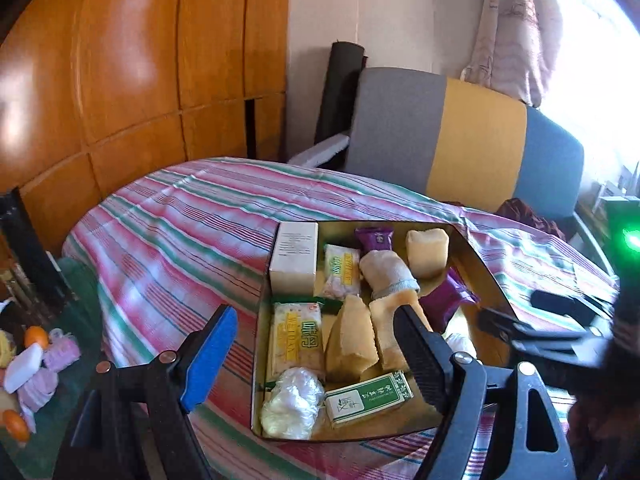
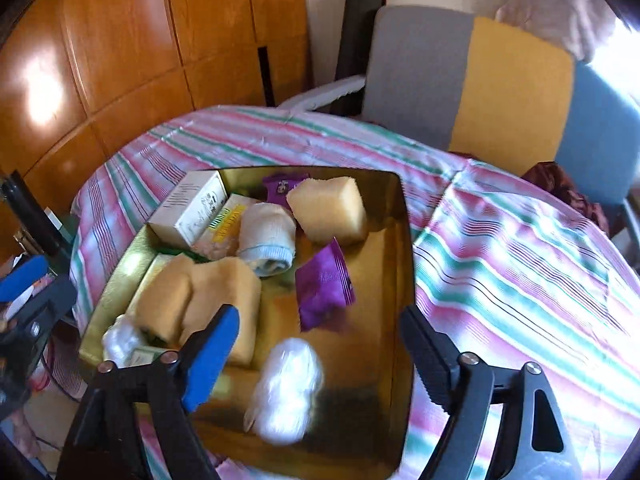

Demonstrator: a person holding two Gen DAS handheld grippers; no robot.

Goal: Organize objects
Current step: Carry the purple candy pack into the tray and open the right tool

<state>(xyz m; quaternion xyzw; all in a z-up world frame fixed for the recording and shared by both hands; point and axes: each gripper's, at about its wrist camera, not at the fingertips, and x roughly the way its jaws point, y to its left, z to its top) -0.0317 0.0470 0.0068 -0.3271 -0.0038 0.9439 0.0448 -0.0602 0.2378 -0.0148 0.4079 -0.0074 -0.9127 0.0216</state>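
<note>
Nearest the cameras, both claws stood wide apart and gripped nothing: the left claw (image 1: 316, 356) hung over the near edge of the gold tray (image 1: 486, 270), and the right claw (image 2: 320, 354) hung over the tray's near right part. Just ahead of the right claw a blurred white plastic bundle (image 2: 286, 390) lay on the tray floor; whether it touched the floor could not be told. A second white bundle (image 1: 292, 404) sat in the near left corner beside a green box (image 1: 368, 398). Farther in lay two tan sponges (image 1: 370, 336) side by side, a purple packet (image 2: 324, 290), a rolled sock (image 1: 386, 274), another sponge (image 1: 427, 253) and a white box (image 1: 294, 258). The tray rested on a bench under a striped cloth (image 1: 192, 216). Beyond it stood a chair (image 1: 476, 140) and wooden panels (image 1: 132, 60).
</note>
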